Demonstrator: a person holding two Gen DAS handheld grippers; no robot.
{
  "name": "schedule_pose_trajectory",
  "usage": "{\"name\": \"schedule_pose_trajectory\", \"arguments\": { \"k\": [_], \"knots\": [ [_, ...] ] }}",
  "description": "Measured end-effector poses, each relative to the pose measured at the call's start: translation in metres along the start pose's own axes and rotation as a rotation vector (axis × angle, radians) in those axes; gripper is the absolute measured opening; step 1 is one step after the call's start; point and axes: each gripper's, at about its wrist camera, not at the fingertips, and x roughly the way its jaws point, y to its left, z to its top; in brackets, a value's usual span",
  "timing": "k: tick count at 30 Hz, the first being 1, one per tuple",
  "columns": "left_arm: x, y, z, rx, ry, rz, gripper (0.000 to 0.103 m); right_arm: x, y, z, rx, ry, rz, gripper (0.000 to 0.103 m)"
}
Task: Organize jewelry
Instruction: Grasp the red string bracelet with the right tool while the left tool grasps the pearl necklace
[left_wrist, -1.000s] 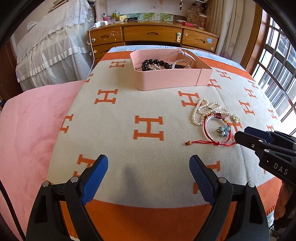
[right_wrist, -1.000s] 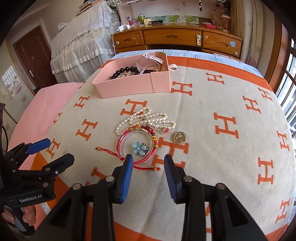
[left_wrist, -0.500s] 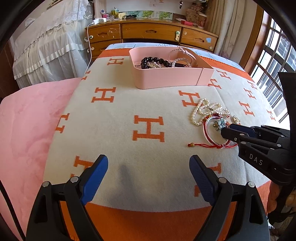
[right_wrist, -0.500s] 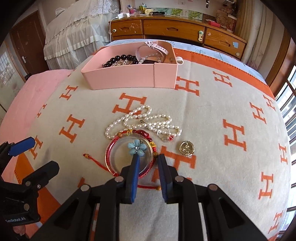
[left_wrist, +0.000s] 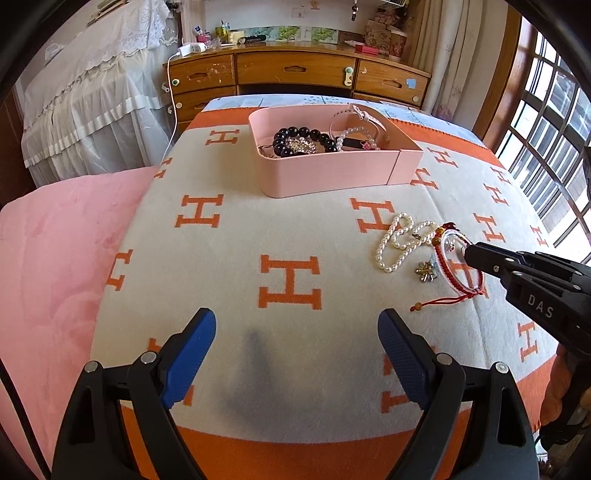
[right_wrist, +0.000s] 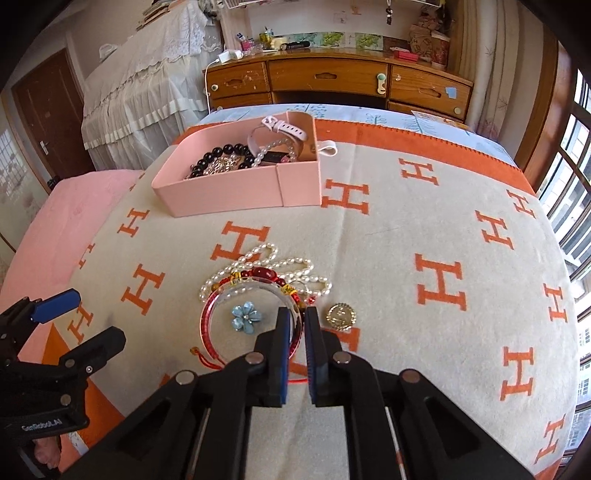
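Note:
A red cord bracelet (right_wrist: 207, 325) with red and gold beads lies on the H-patterned blanket (right_wrist: 406, 229). My right gripper (right_wrist: 297, 314) is shut on its right rim, the cord pinched between the blue pads. In the left wrist view the bracelet (left_wrist: 458, 284) tilts up off the blanket at the right gripper's tip (left_wrist: 471, 254). A blue flower charm (right_wrist: 246, 316) shows inside the ring. A pearl necklace (right_wrist: 273, 254) lies just behind it and a gold round brooch (right_wrist: 340, 316) to its right. My left gripper (left_wrist: 297, 328) is open over bare blanket, left of the pile.
A pink open box (right_wrist: 229, 192) stands farther back, holding a black bead bracelet (right_wrist: 221, 153), a pink watch (right_wrist: 284, 127) and other pieces. A pink quilt (left_wrist: 55, 258) lies to the left. Wooden drawers (left_wrist: 295, 70) stand beyond the bed and windows are at the right.
My right gripper moved forward over the red bracelet and its jaws closed on the right rim. The bracelet's gripped side has tipped up. The left gripper stayed open and still.

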Motion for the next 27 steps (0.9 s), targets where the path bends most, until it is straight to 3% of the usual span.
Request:
{"name": "schedule_pose_trajectory", "arguments": {
  "k": [5,9,16,22,27],
  "knots": [
    [0.017,-0.013,0.021,0.033,0.007,-0.020,0.087,-0.009,-0.020,-0.001,0.055,-0.028,0.002,0.007],
    [0.030,-0.026,0.044,0.057,0.015,-0.059,0.081,-0.013,-0.034,-0.004,0.099,-0.041,0.022,0.007],
    [0.051,-0.062,0.063,0.216,0.041,-0.142,0.080,-0.018,-0.054,-0.009,0.140,-0.056,0.060,0.008],
    [0.066,-0.091,0.062,0.370,0.074,-0.108,0.080,-0.019,-0.067,-0.013,0.164,-0.063,0.097,0.008],
    [0.078,-0.095,0.066,0.402,0.110,-0.108,0.080,-0.015,-0.076,-0.013,0.183,-0.061,0.123,0.007]
  ]
}}
